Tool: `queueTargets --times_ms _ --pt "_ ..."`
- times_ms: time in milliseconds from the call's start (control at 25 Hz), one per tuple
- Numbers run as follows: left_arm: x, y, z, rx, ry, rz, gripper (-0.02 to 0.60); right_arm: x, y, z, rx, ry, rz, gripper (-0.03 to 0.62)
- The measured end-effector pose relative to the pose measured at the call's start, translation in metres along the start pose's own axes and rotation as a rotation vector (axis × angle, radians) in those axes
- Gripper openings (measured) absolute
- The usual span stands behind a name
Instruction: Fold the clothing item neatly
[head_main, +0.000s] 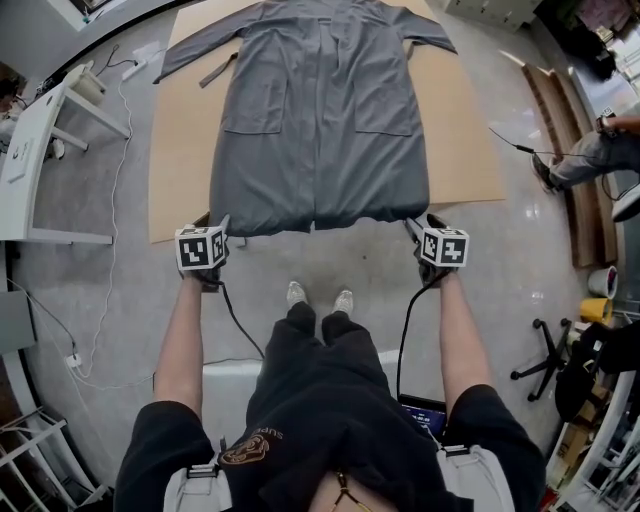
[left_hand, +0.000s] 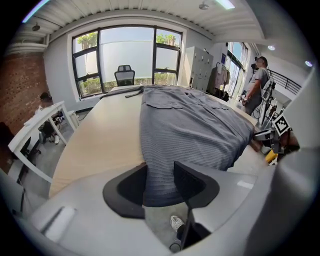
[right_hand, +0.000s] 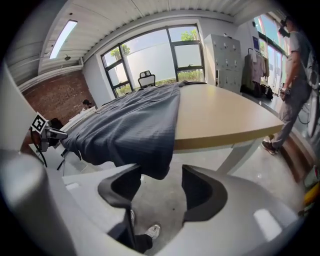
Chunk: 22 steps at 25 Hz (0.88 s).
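Start of the first fold: left gripper (left_hand: 160, 182) and right gripper (right_hand: 161, 192) are hovering open at the hem corners of the grey coat (head_main: 320, 120) overhanging the table (head_main: 185, 150), needing closure next.

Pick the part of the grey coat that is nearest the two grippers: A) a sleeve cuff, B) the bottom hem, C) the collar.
B: the coat lies with its bottom hem hanging over the table's near edge, one corner at the left gripper and the other at the right gripper.
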<state>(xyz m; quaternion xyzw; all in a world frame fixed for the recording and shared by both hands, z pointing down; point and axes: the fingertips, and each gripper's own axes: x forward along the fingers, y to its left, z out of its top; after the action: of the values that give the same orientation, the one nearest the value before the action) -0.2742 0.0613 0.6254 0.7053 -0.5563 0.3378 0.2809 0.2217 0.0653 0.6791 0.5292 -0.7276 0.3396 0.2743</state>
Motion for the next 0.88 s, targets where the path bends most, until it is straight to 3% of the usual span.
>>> queueTargets --times_ms 280,400,560,880 --pt "0.003 -0.016 0.003 0.034 0.034 -0.049 0.077 0.021 0.003 -0.003 -0.088 0.011 0.15 0.23" --pt "-0.002 -0.01 0.001 0.019 0.046 -0.055 0.047 0.012 0.015 -0.001 -0.133 0.012 0.184 0.024" --pt "-0.016 -0.012 -0.004 -0.011 0.036 -0.055 0.041 -0.013 0.028 0.001 -0.173 0.004 0.249 0.02" --pt "-0.053 -0.028 -0.011 -0.011 0.034 -0.084 0.041 -0.071 0.038 0.005 -0.201 -0.018 0.282 0.02"
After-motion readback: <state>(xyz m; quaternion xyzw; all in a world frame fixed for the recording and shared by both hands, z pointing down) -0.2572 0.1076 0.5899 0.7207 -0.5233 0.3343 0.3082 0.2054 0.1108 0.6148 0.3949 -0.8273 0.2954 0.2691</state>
